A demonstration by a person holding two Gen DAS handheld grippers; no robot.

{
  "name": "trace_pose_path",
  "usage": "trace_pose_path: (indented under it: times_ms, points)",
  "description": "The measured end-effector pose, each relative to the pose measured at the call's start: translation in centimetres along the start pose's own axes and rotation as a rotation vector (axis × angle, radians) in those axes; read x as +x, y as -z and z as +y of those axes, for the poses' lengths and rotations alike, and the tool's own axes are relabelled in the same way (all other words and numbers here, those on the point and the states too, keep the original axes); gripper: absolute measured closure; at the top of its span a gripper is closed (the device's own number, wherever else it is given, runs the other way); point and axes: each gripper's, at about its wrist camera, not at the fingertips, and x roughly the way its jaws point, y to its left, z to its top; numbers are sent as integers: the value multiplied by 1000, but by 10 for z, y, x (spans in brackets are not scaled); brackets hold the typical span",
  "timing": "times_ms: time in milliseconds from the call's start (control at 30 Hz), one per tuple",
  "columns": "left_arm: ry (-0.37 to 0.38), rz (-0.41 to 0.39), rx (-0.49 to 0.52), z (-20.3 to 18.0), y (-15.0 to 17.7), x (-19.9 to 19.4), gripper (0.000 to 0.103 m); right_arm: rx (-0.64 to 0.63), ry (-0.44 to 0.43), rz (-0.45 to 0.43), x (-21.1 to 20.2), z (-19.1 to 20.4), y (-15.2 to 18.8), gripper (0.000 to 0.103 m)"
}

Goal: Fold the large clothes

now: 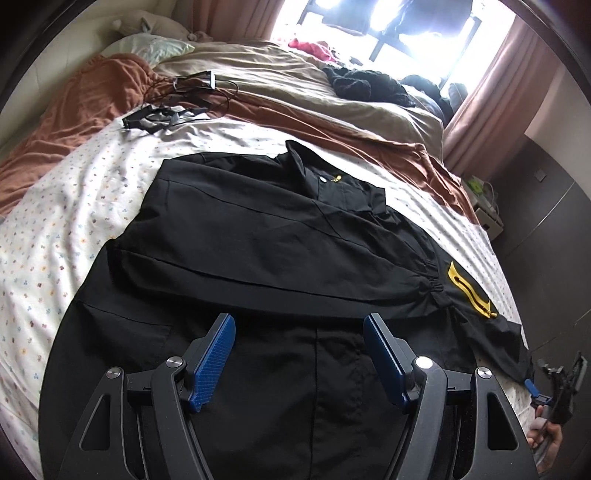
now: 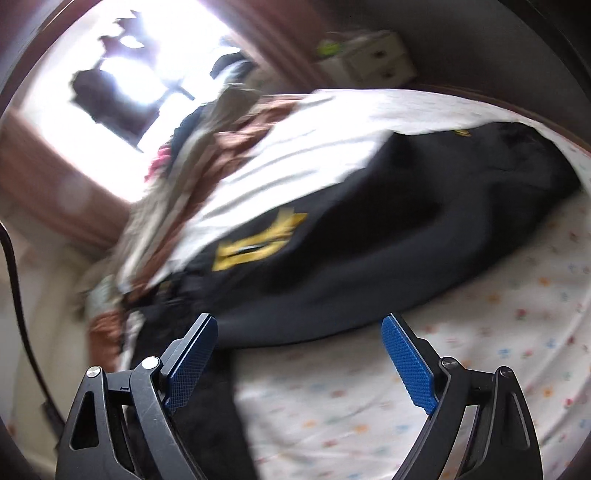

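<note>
A large black jacket [image 1: 258, 240] lies spread on the flower-print sheet [image 1: 55, 229] of a bed, collar towards the far side. One sleeve is folded across the body, its cuff ending beside a yellow zip patch [image 1: 467, 286]. My left gripper [image 1: 299, 321] hovers open over the jacket's near hem, nothing between its blue pads. In the blurred right wrist view, my right gripper [image 2: 299, 325] stands wide open at the edge of the black jacket [image 2: 369, 221], near the yellow patch [image 2: 258, 243], gripping nothing. Its blue fingertip [image 1: 532, 387] and a person's hand [image 1: 546, 439] show by the sleeve end.
A brown blanket [image 1: 74, 110] and beige duvet [image 1: 295, 74] are bunched at the bed's far side, with tangled black cables [image 1: 173, 107] and a dark clothes pile [image 1: 369, 85]. A small white nightstand [image 1: 487, 210] stands off the right edge, near a bright window [image 1: 369, 22].
</note>
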Motion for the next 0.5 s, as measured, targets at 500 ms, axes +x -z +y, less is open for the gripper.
trace_pose_path:
  times_ms: [500]
  points:
    - [-44,22,-45,21,-4,11,30,246,148,-144,11,-72,-12,38]
